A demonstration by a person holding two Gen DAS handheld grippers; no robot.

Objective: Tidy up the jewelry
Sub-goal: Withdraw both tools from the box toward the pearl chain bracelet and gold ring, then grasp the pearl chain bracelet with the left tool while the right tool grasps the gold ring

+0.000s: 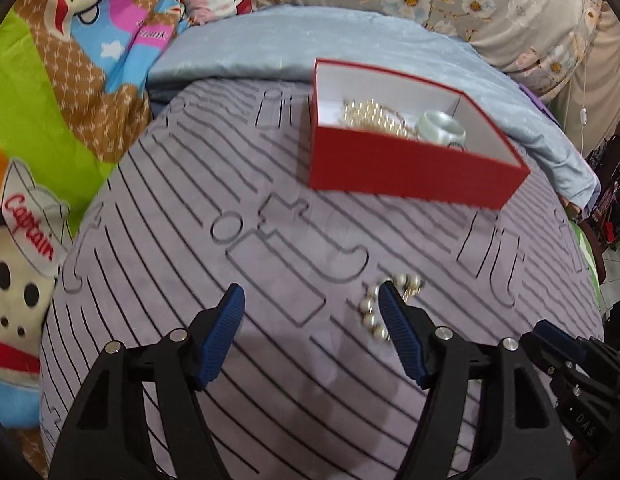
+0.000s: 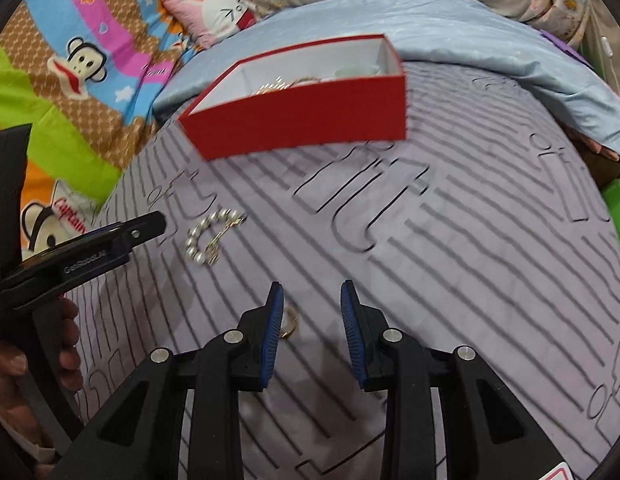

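Task looks partly done: the open red cardboard box with white lining (image 1: pixel 410 176) already holds a pearl-and-gold bead strand (image 1: pixel 370 116) and a pale grey-white bangle (image 1: pixel 442 128), while a small pearl bracelet (image 2: pixel 208 240) and a thin gold ring (image 2: pixel 290 326) lie loose on the purple striped mat (image 2: pixel 470 280). The left gripper (image 1: pixel 310 308) is spread wide and empty, bracelet just by its right finger. The right gripper (image 2: pixel 312 300) is also parted, empty (ring beside its left finger).
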